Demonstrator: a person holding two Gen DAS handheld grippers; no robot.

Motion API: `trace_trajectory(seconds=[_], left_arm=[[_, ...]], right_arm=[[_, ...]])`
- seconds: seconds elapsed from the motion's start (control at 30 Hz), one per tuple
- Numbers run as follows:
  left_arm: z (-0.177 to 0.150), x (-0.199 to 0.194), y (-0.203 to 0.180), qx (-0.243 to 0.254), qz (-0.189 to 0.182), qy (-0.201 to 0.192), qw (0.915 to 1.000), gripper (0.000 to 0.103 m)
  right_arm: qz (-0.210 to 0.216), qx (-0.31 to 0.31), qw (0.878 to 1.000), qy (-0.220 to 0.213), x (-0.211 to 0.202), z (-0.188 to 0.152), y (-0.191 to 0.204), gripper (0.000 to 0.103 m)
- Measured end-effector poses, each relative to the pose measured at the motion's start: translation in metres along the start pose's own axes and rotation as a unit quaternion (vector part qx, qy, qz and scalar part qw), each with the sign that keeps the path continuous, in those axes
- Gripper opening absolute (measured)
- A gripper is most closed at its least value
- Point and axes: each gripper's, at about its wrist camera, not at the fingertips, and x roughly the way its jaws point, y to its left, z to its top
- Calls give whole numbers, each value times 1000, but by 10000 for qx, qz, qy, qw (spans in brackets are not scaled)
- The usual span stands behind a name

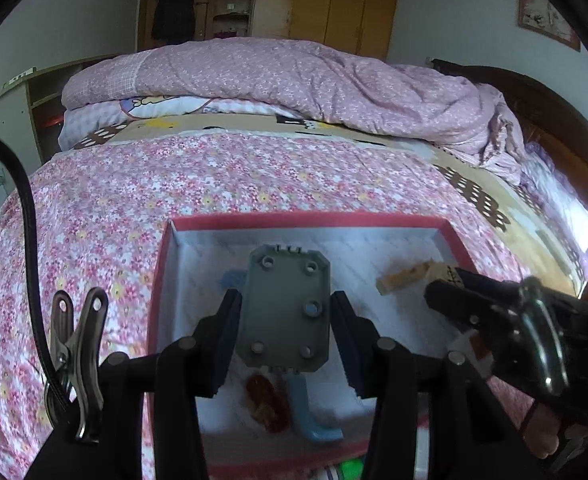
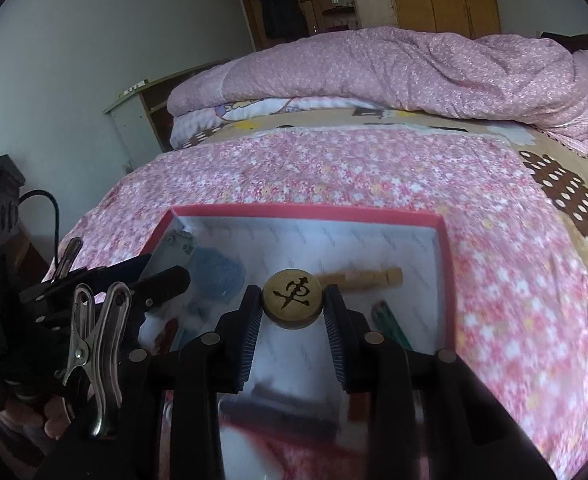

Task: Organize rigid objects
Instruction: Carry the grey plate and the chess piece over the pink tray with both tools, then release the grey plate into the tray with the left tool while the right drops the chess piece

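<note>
A red-rimmed box (image 1: 305, 222) with a white inside lies on the flowered bed; it also shows in the right wrist view (image 2: 309, 212). My left gripper (image 1: 286, 320) is shut on a grey plastic plate with round holes (image 1: 288, 312), held over the box. My right gripper (image 2: 293, 308) is shut on a round wooden chess piece with a black character (image 2: 292, 298), also over the box. My right gripper appears at the right of the left wrist view (image 1: 445, 292).
Inside the box lie a wooden block (image 1: 401, 278), a light blue hook-shaped part (image 1: 309, 412), a red object (image 1: 266, 400), a blue textured piece (image 2: 218, 276) and a green stick (image 2: 389, 322). A folded pink quilt (image 1: 294, 80) lies at the far end of the bed.
</note>
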Motion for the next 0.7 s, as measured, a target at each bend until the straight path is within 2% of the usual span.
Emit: trace_trajectory(seconds=[0.37, 0.7], left_arm=[[16, 39, 3, -52, 100, 202, 9997, 47], [19, 48, 1, -71, 145, 179, 9997, 49]], right_arm=[[-235, 49, 9994, 255, 40, 18, -16, 33], [-279, 144, 9988, 363, 55, 21, -23, 33]])
